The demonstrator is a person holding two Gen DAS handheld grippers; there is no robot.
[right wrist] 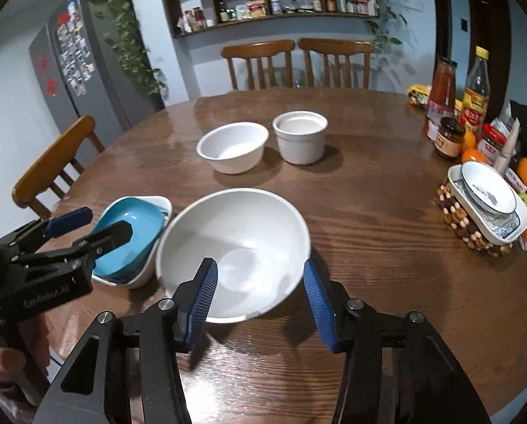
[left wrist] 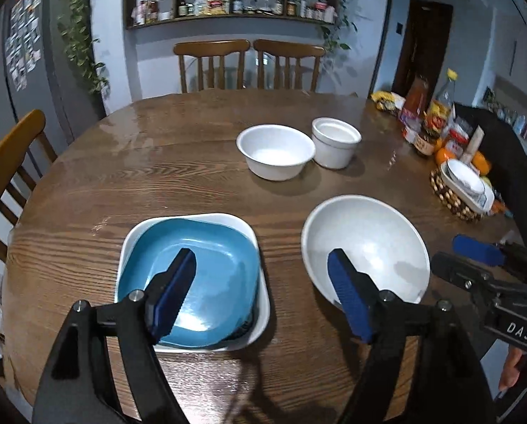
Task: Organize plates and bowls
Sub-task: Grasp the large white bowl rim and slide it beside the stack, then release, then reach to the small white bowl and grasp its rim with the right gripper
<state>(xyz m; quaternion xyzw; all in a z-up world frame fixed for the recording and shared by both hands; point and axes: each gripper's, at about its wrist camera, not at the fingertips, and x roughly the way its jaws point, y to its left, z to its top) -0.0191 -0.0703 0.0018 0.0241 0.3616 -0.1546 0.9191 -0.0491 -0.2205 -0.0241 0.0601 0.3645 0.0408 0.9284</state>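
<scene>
The left gripper [left wrist: 263, 279] hangs with jaws spread wide and empty – under its left finger sits the blue plate [left wrist: 200, 275] nested in a white square dish [left wrist: 260, 304]. The right gripper [right wrist: 260, 282] is likewise agape, its pads flanking the near rim of the large white bowl [right wrist: 233, 247]. Beyond stand a smaller bowl [right wrist: 233, 146] and a ramekin [right wrist: 300, 136] on the table [right wrist: 369, 212].

left gripper [left wrist: 261, 275] fingers apart | over blue plate [left wrist: 207, 265] in white dish [left wrist: 261, 304] | large bowl [left wrist: 366, 243] beside
</scene>
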